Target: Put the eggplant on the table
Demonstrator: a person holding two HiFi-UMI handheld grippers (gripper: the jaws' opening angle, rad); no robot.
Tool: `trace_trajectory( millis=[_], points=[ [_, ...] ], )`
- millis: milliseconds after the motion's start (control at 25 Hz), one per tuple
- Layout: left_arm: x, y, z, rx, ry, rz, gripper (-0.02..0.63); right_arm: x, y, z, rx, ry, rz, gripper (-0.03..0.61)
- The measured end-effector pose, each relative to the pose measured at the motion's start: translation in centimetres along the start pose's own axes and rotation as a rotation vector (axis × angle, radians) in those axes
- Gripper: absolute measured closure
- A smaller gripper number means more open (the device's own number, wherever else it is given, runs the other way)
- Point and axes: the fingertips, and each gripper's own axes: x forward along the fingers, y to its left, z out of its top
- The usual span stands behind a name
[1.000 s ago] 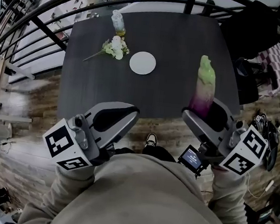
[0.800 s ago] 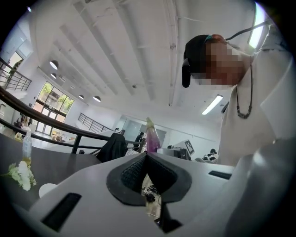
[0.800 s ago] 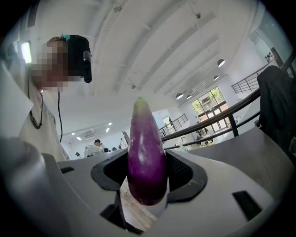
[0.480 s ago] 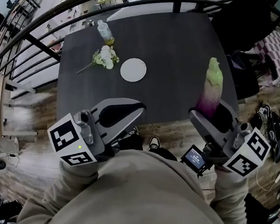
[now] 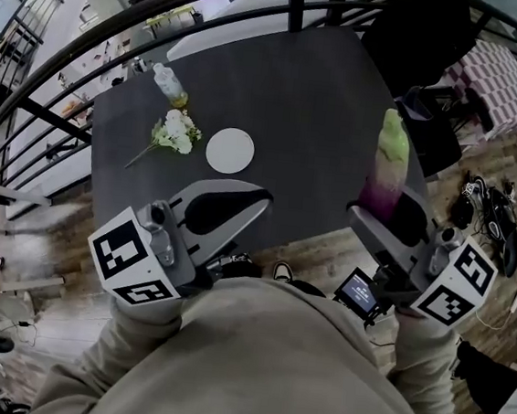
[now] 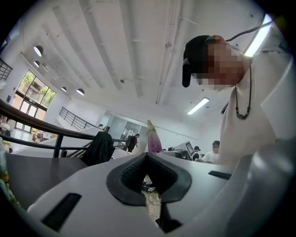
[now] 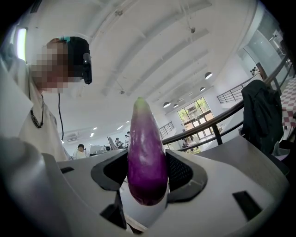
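Clamping the eggplant (image 5: 388,160) upright, right gripper (image 5: 379,212) hangs over the table's (image 5: 317,88) near edge. Left gripper (image 5: 258,198) jaws look together, empty, near the same edge. 1 plate (image 5: 230,150) and flowers (image 5: 172,134) at left, wide bare top between.

No legible txt or nos.

bright ceiling light, fisheye-warped edges, dark corners
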Motion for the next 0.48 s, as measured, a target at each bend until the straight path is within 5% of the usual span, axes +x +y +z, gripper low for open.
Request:
trace_trajectory(
  millis=[480],
  points=[
    [-7.9, 6.5, 0.9, -0.036, -0.024, 0.043, 0.609, 11.4, 1.7, -0.8, -0.045, 0.073, 0.049, 0.337]
  ],
)
